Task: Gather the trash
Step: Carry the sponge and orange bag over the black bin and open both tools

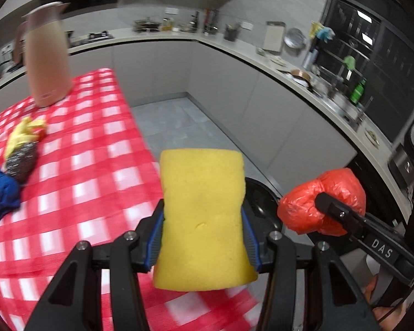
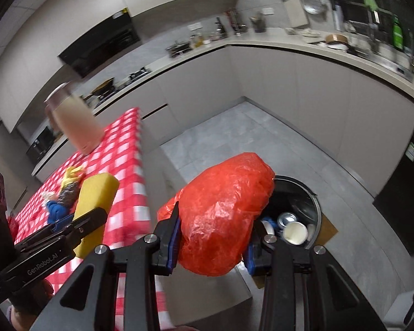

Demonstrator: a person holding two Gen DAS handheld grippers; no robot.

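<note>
The left claw [image 1: 204, 220] gripped a yellow rectangular foam sponge [image 1: 202, 218] at the red-checked surface [image 1: 77, 165] edge; the right claw [image 2: 212, 240] clamped a crumpled red plastic bag [image 2: 223, 215] above the round black bin [image 2: 309, 195].

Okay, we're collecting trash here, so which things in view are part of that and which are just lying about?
Part of the job:
- yellow sponge, clamped in the left gripper
- red plastic bag, clamped in the right gripper
- bin on the floor, cups and a can already inside

Lying about:
- beige jug on the checked tablecloth
- blue cloth
- steel scourer
- yellow glove
</note>
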